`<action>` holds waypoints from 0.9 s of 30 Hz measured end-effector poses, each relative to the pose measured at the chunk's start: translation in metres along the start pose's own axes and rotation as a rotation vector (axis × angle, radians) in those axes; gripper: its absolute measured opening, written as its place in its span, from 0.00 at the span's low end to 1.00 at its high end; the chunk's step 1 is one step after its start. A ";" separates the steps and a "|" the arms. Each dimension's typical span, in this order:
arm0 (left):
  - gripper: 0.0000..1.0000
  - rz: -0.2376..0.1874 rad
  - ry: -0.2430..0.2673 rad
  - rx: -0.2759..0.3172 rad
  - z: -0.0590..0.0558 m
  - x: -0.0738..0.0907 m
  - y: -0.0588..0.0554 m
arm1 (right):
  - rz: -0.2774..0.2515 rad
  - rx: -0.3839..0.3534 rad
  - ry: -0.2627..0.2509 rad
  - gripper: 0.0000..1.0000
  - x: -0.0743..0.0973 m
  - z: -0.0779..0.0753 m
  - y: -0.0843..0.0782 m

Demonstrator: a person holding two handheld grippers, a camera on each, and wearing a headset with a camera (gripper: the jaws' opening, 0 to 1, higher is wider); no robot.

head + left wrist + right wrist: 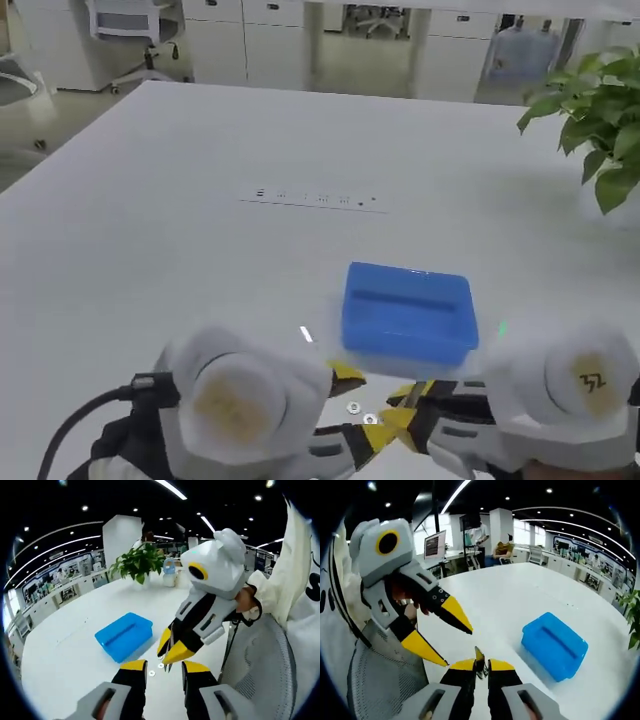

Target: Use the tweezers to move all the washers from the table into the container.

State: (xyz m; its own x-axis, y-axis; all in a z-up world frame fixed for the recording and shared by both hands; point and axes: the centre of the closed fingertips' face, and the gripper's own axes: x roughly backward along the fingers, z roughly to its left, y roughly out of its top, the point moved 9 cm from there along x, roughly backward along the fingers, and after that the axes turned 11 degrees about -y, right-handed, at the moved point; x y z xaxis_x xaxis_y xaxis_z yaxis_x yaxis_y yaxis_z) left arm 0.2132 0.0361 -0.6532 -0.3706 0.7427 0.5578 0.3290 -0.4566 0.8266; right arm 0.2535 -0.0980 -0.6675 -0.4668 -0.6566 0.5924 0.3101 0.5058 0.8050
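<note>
Tweezers (pixel 479 656) sit pinched between the almost closed jaws of your right gripper (pixel 481 665). Their long axis runs forward along those jaws, and the thin tip pokes out past the yellow pads. In the left gripper view that tip slants down toward the table (pixel 200 250), on your side of the blue container (pixel 405 337). Two washers (pixel 353 407) lie loose just in front of the container's near wall, close by the tip of the tweezers; whether it touches one cannot be told. Your left gripper (pixel 165 666) hangs with jaws spread wide and holds nothing, and in its own view the washers show between its two tips.
</note>
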 end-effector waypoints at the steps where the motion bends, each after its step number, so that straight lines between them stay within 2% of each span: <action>1: 0.30 0.020 0.015 0.031 0.002 0.000 -0.005 | -0.012 -0.021 0.001 0.05 -0.004 -0.003 0.002; 2: 0.33 0.039 0.028 0.067 0.004 -0.001 -0.012 | -0.017 -0.037 0.007 0.05 -0.007 -0.006 0.003; 4: 0.38 0.053 0.043 0.102 0.006 -0.001 -0.020 | -0.020 -0.067 0.023 0.05 -0.014 -0.010 0.005; 7: 0.49 0.059 0.070 0.179 0.008 -0.004 -0.032 | -0.020 -0.077 0.022 0.05 -0.027 -0.015 0.004; 9: 0.55 0.057 0.075 0.204 0.009 -0.007 -0.036 | -0.013 -0.066 0.020 0.05 -0.036 -0.017 0.003; 15: 0.63 0.062 0.093 0.235 0.009 -0.013 -0.044 | 0.021 -0.055 0.022 0.05 -0.055 -0.023 -0.005; 19: 0.63 0.056 0.080 0.248 0.006 -0.014 -0.045 | 0.029 -0.057 0.022 0.05 -0.060 -0.025 -0.009; 21: 0.63 0.066 0.078 0.249 0.006 -0.015 -0.046 | 0.038 -0.051 0.025 0.05 -0.062 -0.024 -0.011; 27: 0.62 0.073 0.079 0.265 0.006 -0.016 -0.048 | 0.024 -0.054 0.023 0.05 -0.064 -0.023 -0.012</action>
State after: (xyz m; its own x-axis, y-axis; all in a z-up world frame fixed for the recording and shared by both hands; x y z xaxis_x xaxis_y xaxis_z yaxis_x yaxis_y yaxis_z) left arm 0.2088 0.0488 -0.7021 -0.4006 0.6673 0.6279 0.5690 -0.3559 0.7413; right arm 0.2983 -0.0753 -0.7142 -0.4398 -0.6578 0.6114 0.3658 0.4906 0.7909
